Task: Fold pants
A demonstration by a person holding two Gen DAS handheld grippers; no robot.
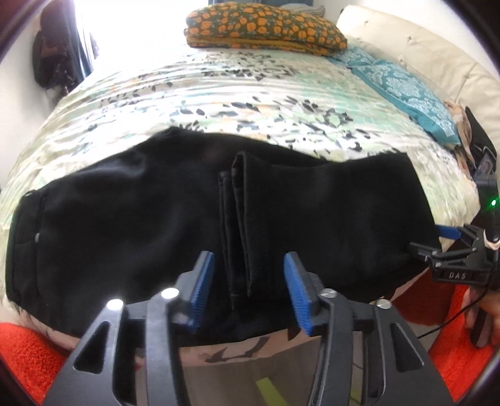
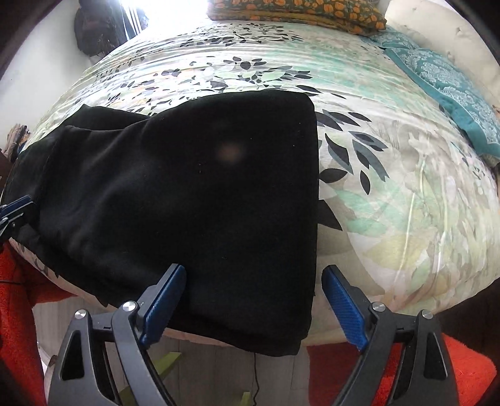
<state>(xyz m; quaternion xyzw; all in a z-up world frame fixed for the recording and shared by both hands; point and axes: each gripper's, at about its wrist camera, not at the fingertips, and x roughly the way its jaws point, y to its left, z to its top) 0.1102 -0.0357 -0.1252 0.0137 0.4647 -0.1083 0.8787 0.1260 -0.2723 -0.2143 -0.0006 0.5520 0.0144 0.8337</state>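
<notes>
Black pants (image 1: 125, 218) lie folded across the near edge of a bed with a floral cover (image 1: 218, 103). The leg hems (image 1: 237, 225) lie on top at the middle. My left gripper (image 1: 248, 281) is open, its blue pads either side of the hems, holding nothing. The right gripper shows at the right edge of the left wrist view (image 1: 437, 240), at the pants' folded right end. In the right wrist view the pants (image 2: 187, 193) fill the left half. My right gripper (image 2: 253, 299) is open, straddling the pants' near right corner, which overhangs the bed edge.
A folded orange-flowered cloth (image 1: 265, 28) and a teal patterned pillow (image 1: 406, 90) lie at the far side of the bed. A cream headboard (image 1: 422, 47) stands on the right. An orange rug (image 2: 468, 368) covers the floor below the bed edge.
</notes>
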